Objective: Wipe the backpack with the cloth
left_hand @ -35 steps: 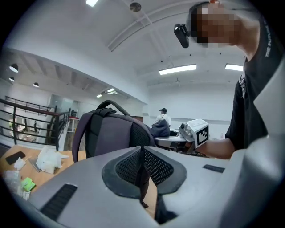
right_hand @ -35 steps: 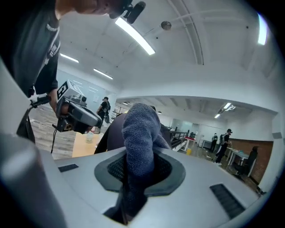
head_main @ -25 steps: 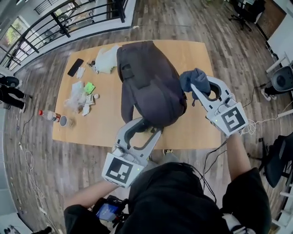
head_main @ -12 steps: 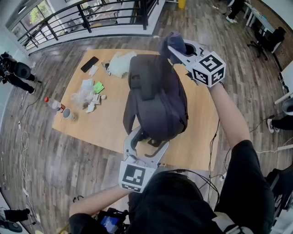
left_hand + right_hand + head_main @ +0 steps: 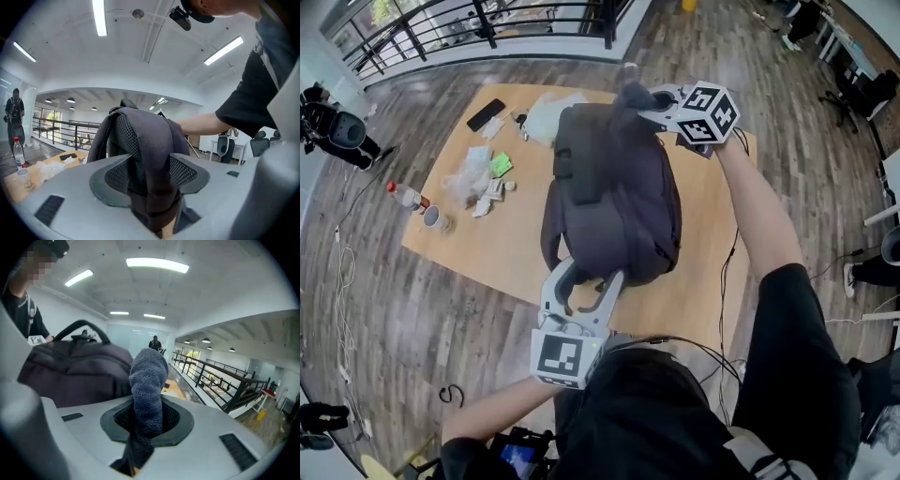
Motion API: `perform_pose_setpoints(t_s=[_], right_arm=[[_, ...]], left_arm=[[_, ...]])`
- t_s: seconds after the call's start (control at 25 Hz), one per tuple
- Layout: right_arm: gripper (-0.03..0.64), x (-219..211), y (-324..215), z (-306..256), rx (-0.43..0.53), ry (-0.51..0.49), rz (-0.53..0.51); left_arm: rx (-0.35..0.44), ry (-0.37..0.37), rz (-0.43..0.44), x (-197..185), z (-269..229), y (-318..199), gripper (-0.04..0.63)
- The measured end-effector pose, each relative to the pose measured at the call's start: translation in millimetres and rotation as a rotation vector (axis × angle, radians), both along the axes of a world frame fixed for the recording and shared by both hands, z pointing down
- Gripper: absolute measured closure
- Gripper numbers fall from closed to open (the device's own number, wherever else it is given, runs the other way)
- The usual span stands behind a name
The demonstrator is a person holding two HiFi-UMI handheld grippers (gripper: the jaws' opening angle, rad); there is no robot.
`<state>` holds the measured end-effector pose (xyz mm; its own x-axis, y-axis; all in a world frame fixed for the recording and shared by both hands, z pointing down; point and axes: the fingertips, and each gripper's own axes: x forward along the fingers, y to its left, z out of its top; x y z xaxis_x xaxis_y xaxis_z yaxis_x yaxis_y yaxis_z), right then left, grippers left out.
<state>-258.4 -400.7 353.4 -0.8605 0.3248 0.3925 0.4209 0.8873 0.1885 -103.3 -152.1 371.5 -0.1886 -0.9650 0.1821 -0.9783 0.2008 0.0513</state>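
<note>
Backpack (image 5: 614, 187) lies in the middle of the table (image 5: 703, 291), top end away from the person. Right gripper (image 5: 651, 101) is clenched on the cloth (image 5: 630, 94), which sticks up between its pads. A second ago it was off the backpack's right side. Now it is at the far top end, with the cloth against the top edge of the bag. Left gripper (image 5: 592, 274) is at the near end, as before. Its jaws have just been closing and now grasp the strap (image 5: 150, 187), with dark fabric filling the gap between the pads. Phone (image 5: 486, 114), bottle (image 5: 405, 195), cup (image 5: 434, 218) and plastic bag (image 5: 546, 112) are on the table's left side, same layout as earlier. The person's right arm now reaches out along the backpack's right side.
</note>
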Motion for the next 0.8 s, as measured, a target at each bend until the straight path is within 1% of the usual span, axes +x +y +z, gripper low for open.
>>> perform_pose_setpoints(t_s=[0.08,0.16,0.2,0.24,0.28,0.32,0.36,0.4,0.44,0.52,0.64,0.72,0.8], right_arm=[[0.554,14.2,1.8,10.2,0.071,0.031,-0.036],[0.554,17.4,-2.0,13.8,0.145,0.002,-0.021],[0.552,12.7,-8.9,13.4,0.187,-0.035,0.018],[0.552,5.3,-19.6,10.8,0.219,-0.082,0.078],[0.551,-2.6,-31.8,7.0,0.217,-0.127,0.146],[0.552,-10.0,-41.9,3.7,0.17,-0.159,0.201],[0.551,-16.8,-46.7,2.8,0.093,-0.173,0.227],[0.552,-23.8,-45.1,5.7,0.015,-0.166,0.217],[0.552,-30.5,-37.8,12.7,-0.046,-0.136,0.178],[0.552,-39.1,-14.8,31.7,-0.144,-0.032,0.064],[0.555,-34.8,12.7,44.0,-0.296,0.103,-0.085],[0.557,-25.2,21.9,48.4,-0.361,0.175,-0.143],[0.558,-9.4,23.9,50.7,-0.399,0.197,-0.162]], left_arm=[[0.002,-0.004,0.003,-1.6,-1.2,-0.1,0.343],[-0.002,-0.001,0.012,-3.5,-0.7,2.2,0.348],[-0.003,-0.004,0.021,-5.3,0.3,3.1,0.351],[-0.001,-0.009,0.032,-6.4,0.6,2.8,0.354],[0.003,-0.011,0.042,-6.0,0.0,1.6,0.356],[0.004,-0.014,0.049,-4.7,-0.7,0.3,0.359],[0.002,-0.014,0.053,-3.5,-1.1,-0.4,0.362],[-0.003,-0.009,0.051,-3.1,-1.4,-0.6,0.365],[-0.009,-0.004,0.05,-3.5,-1.7,-0.4,0.367],[-0.025,-0.004,0.051,-6.7,-2.0,0.7,0.37],[-0.048,-0.034,0.064,-17.9,-4.1,4.7,0.377],[-0.06,-0.06,0.07,-29.5,-5.1,8.2,0.379],[-0.058,-0.072,0.063,-42.1,-2.6,13.2,0.379]])
